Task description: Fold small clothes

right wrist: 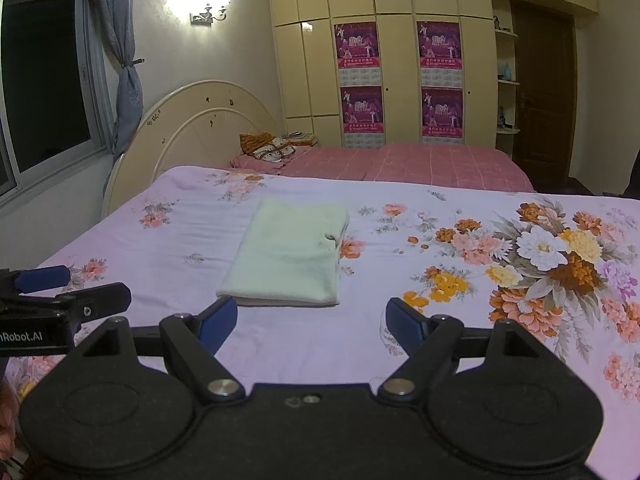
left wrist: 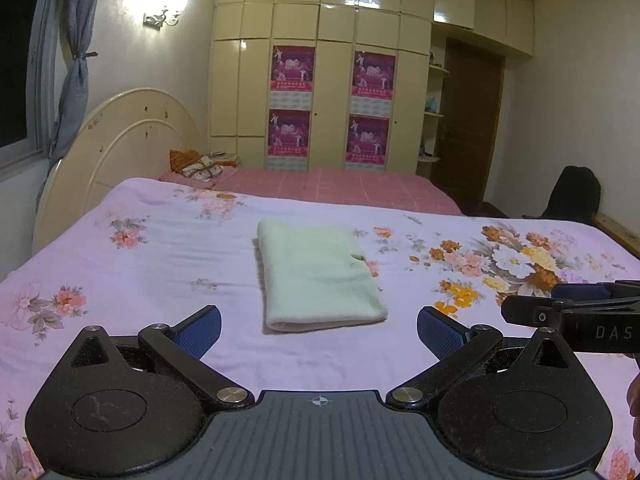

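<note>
Pale green cloth (left wrist: 316,276), soft terry-like fabric, already folded into a neat rectangle w/ layers stacked (edges show at the near end). Lies flat, mid bed (left wrist: 160,248), on the lilac floral sheet. Small dark notch on its right edge.
</note>
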`<action>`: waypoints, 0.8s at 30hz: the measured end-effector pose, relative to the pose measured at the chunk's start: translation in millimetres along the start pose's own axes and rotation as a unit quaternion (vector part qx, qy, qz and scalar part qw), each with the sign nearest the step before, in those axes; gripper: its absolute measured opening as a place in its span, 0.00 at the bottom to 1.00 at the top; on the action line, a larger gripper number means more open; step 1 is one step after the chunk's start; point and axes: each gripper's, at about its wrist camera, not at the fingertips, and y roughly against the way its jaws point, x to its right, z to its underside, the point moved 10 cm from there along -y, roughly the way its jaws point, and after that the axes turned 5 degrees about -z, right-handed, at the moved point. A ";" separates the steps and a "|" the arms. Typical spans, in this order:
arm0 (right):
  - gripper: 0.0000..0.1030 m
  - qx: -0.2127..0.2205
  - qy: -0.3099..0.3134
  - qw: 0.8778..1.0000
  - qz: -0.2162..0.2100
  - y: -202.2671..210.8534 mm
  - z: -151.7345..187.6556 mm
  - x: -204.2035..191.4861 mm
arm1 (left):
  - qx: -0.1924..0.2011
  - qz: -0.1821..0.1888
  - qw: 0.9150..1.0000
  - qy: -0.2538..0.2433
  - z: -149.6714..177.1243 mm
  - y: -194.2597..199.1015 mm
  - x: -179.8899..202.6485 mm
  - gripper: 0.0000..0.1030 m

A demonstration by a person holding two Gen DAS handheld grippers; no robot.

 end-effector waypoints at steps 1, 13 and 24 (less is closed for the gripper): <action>0.78 0.001 0.000 1.000 0.001 -0.2 -0.1 -0.2 | 0.000 0.000 1.000 -0.001 0.0 -0.1 0.1 1.00; 0.78 0.001 0.000 1.000 0.002 0.6 0.8 1.0 | 0.001 0.000 1.000 -0.001 1.1 0.9 -1.3 1.00; 0.78 0.002 -0.001 1.000 0.003 0.7 0.8 1.1 | 0.000 -0.001 1.000 -0.002 1.4 0.9 -0.5 1.00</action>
